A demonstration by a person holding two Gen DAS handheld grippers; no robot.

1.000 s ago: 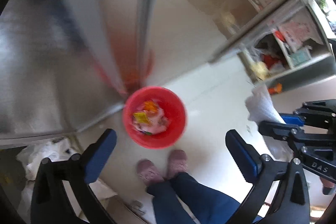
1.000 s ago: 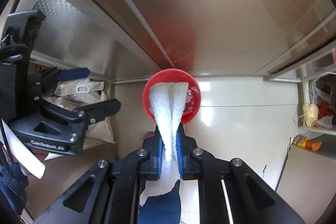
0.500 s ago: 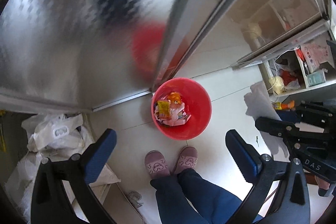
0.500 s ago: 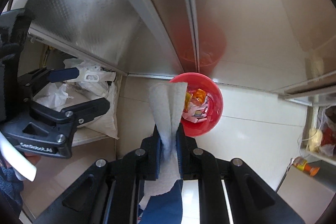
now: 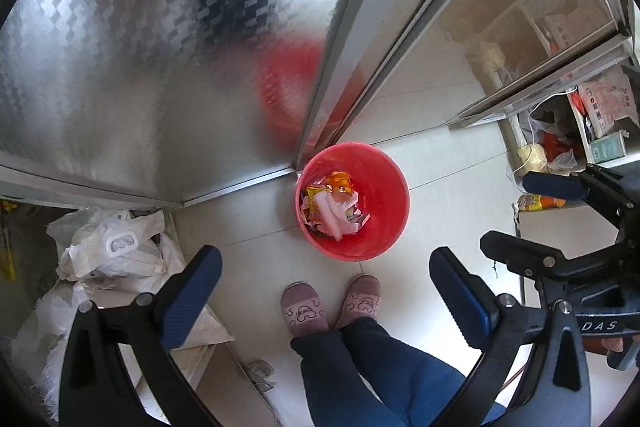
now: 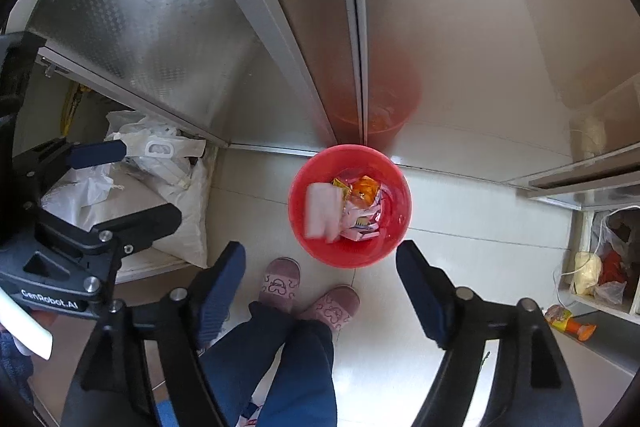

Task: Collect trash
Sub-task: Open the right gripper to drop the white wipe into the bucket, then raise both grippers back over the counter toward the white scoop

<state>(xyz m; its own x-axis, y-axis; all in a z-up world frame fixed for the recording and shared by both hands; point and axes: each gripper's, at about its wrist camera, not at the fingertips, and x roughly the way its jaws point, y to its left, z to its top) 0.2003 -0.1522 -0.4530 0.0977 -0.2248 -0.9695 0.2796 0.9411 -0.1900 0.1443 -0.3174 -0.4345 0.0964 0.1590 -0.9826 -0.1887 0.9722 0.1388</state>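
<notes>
A red bin (image 5: 376, 195) stands on the pale tiled floor against a steel cabinet; it also shows in the right wrist view (image 6: 352, 239). It holds orange and white wrappers (image 5: 332, 203). A white paper towel (image 6: 322, 209) is blurred, falling into the bin at its left side. My right gripper (image 6: 320, 279) is open and empty above the bin; it also shows in the left wrist view (image 5: 528, 219). My left gripper (image 5: 324, 283) is open and empty, high above the floor; it also shows in the right wrist view (image 6: 116, 183).
The person's slippered feet (image 5: 332, 303) stand just in front of the bin. White plastic bags (image 5: 112, 247) lie to the left. Steel cabinet doors (image 5: 160, 47) rise behind. A shelf with packets and bags (image 5: 576, 131) is at the right.
My right gripper has opened and let go of the white paper towel, which now drops into the red bin. Both views have swung slightly over the bin.
</notes>
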